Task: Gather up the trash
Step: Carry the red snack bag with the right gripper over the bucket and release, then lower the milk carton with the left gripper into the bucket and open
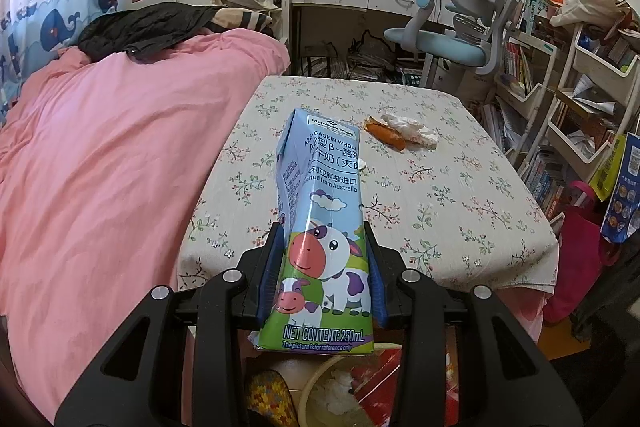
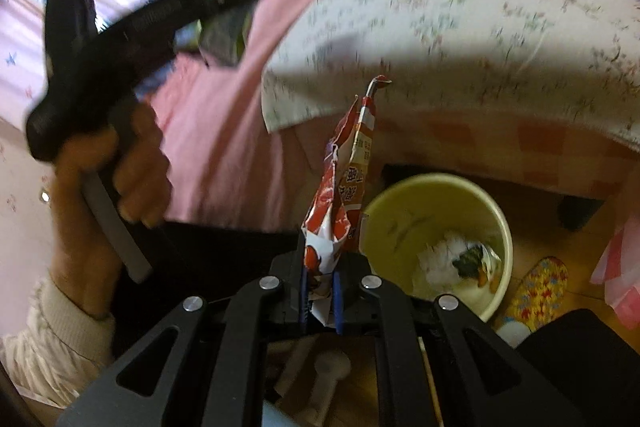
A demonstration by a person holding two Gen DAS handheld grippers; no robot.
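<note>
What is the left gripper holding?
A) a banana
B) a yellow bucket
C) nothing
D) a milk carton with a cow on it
D: the left gripper is clamped on both sides of the milk carton, whose front shows a cartoon cow.

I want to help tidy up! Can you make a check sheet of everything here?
Surface: table with floral cloth.
Job's things: milk carton in left gripper; torn snack wrapper in right gripper; yellow bin on floor, some trash inside.
Clutter: orange peel and crumpled tissue on table.
Grippers: both shut on trash.
Cables: nothing seen.
Surroundings: pink quilt, blue desk chair, bookshelves, slipper.
</note>
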